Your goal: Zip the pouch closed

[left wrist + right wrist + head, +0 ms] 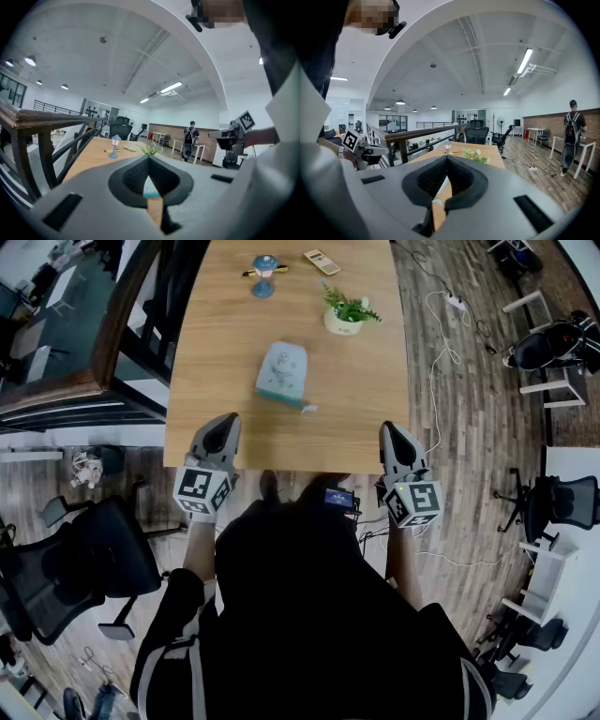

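Observation:
A pale blue-green pouch (pixel 281 372) lies flat in the middle of the wooden table (pixel 206 371), with a small zip pull at its near right corner. My left gripper (pixel 223 424) hovers over the table's near left edge, jaws shut and empty, well short of the pouch. Over the near right edge, my right gripper (pixel 390 430) is also shut on nothing. In the left gripper view the closed jaws (pixel 149 159) leave a sliver of pouch (pixel 151 188) visible between them. The right gripper view shows its shut jaws (pixel 446 157) and part of the pouch (pixel 442 186) beyond.
At the table's far end stand a small blue lamp (pixel 264 276), a potted plant (pixel 346 313) and a calculator (pixel 322 262). A railing (pixel 141 343) runs along the left side. Office chairs (pixel 84 559) sit to my left; cables (pixel 441 352) lie on the floor right.

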Demonstrator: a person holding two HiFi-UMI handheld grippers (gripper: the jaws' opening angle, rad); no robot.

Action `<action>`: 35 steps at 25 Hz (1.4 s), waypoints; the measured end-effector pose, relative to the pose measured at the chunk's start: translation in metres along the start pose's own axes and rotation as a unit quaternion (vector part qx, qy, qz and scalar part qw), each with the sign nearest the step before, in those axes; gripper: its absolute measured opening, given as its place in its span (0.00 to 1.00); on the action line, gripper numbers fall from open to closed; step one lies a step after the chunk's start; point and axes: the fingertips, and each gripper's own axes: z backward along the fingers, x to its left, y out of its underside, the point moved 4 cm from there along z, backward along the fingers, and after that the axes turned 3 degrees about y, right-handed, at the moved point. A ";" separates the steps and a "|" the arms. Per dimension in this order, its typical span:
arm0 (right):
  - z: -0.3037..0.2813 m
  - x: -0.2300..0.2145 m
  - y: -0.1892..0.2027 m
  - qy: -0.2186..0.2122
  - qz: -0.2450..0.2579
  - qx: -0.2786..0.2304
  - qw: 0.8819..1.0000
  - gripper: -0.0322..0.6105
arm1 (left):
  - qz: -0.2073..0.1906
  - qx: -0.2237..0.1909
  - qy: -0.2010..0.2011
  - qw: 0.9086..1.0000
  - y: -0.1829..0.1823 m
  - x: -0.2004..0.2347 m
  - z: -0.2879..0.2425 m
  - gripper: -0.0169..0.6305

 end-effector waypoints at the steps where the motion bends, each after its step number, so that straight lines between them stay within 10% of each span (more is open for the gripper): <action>1: -0.001 0.000 -0.001 -0.003 0.000 -0.001 1.000 0.07 | 0.002 -0.003 -0.003 1.000 -0.002 0.000 0.000 0.03; 15: -0.015 -0.010 -0.006 -0.011 -0.010 -0.013 1.000 0.07 | 0.009 -0.012 -0.018 1.000 -0.013 0.002 -0.004 0.03; 24: -0.072 0.016 0.046 -0.108 0.047 0.076 0.990 0.07 | 0.012 -0.007 -0.027 1.000 -0.010 0.000 0.013 0.03; 29: -0.127 0.034 0.092 -0.177 0.095 0.165 0.966 0.07 | 0.032 -0.002 -0.057 0.998 0.000 0.006 0.036 0.03; 35: -0.189 0.045 0.149 -0.243 0.221 0.264 0.907 0.07 | 0.058 0.005 -0.111 0.992 0.018 0.014 0.076 0.03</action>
